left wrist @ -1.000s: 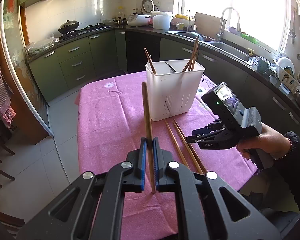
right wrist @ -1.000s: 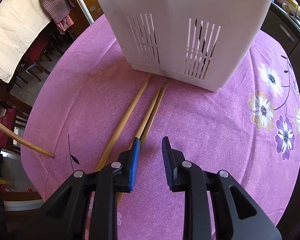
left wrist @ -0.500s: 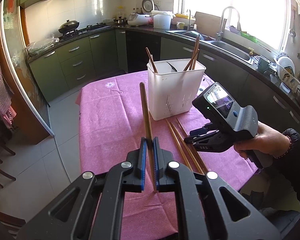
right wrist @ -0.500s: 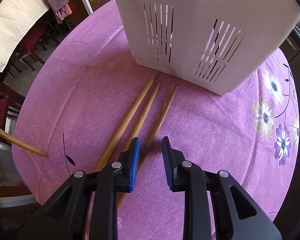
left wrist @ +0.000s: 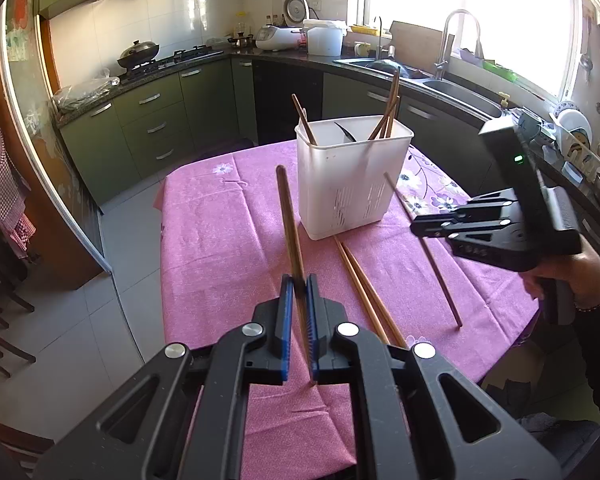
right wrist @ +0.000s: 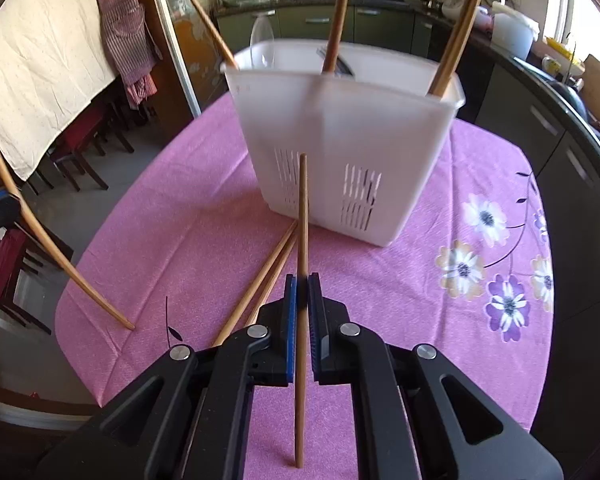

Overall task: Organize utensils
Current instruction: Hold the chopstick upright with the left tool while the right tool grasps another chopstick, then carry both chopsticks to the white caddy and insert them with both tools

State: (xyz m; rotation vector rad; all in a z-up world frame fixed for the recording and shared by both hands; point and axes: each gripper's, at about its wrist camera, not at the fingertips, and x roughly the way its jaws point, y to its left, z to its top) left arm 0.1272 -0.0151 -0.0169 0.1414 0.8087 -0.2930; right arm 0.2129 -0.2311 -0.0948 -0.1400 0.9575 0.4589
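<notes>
A white slotted utensil holder (left wrist: 352, 184) (right wrist: 348, 128) stands on the pink-clothed table (left wrist: 220, 232) with several chopsticks and a dark utensil upright in it. My left gripper (left wrist: 299, 280) is shut on a brown chopstick (left wrist: 290, 220) that points up and away. My right gripper (right wrist: 302, 280) is shut on another chopstick (right wrist: 302, 208), raised off the cloth in front of the holder. The left wrist view shows this right gripper (left wrist: 420, 228) at the right, its chopstick (left wrist: 440, 276) slanting down to the cloth. Two chopsticks (left wrist: 364, 284) (right wrist: 260, 284) lie side by side on the cloth.
Green kitchen cabinets (left wrist: 148, 120), a stove with a wok (left wrist: 138, 50) and a sink (left wrist: 456, 88) line the far walls. A person's hand (left wrist: 572, 276) holds the right gripper. Chairs (right wrist: 80, 152) stand beyond the table's left edge.
The right gripper has shut on one of the three chopsticks lying on the cloth and lifted it; two stay lying there. The left gripper and its chopstick have not moved.
</notes>
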